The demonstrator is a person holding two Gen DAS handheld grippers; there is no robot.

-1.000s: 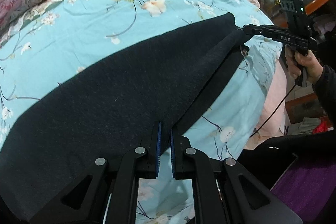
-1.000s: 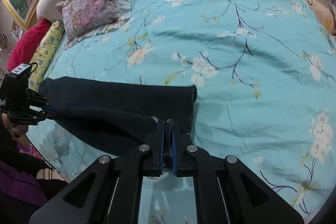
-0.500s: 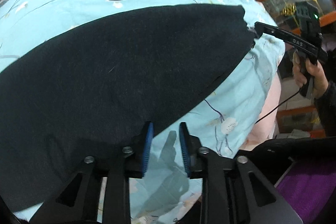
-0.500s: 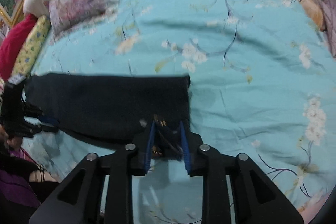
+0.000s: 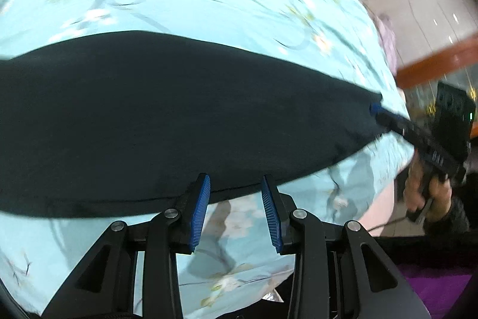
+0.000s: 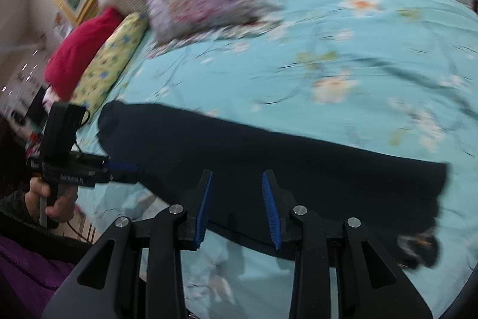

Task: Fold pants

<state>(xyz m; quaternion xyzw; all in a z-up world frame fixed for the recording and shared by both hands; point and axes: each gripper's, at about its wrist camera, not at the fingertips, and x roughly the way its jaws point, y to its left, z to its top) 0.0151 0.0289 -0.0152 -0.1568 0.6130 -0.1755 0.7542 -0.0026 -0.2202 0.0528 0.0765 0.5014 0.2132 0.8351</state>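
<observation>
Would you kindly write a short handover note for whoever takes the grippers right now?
Left gripper: open, holding nothing, at the near edge of the dark navy fabric pants.
Right gripper: open, holding nothing, above the pants' near edge.
Pants lie flat as one long strip on the turquoise floral bedspread.
Done: lengthwise fold.
Left: fold the strip end to end, likely regrasping one end.

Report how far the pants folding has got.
Done: the dark pants lie on the floral bedspread as one long flat strip, apparently folded lengthwise. In hand: nothing; left gripper and right gripper are open. Left: folding the strip across its length.
</observation>
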